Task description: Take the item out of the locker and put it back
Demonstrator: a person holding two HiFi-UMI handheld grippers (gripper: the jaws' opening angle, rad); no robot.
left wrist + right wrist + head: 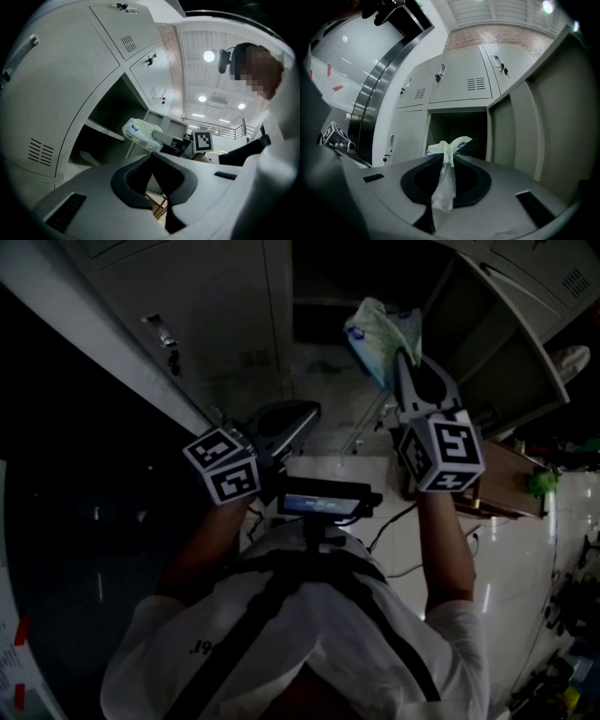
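A soft pale-green and white packet hangs in front of the open locker compartment; my right gripper is shut on its edge. In the right gripper view the packet is pinched between the jaws, with its crumpled top before the dark compartment. My left gripper stays lower left, near the closed lockers. Its jaw tips meet with nothing between them. From the left gripper view I see the packet level with the compartment's shelf.
The locker's door stands swung open to the right. Closed grey locker doors fill the left. A wooden table with a green thing stands right of the lockers. A small screen unit sits at the person's chest.
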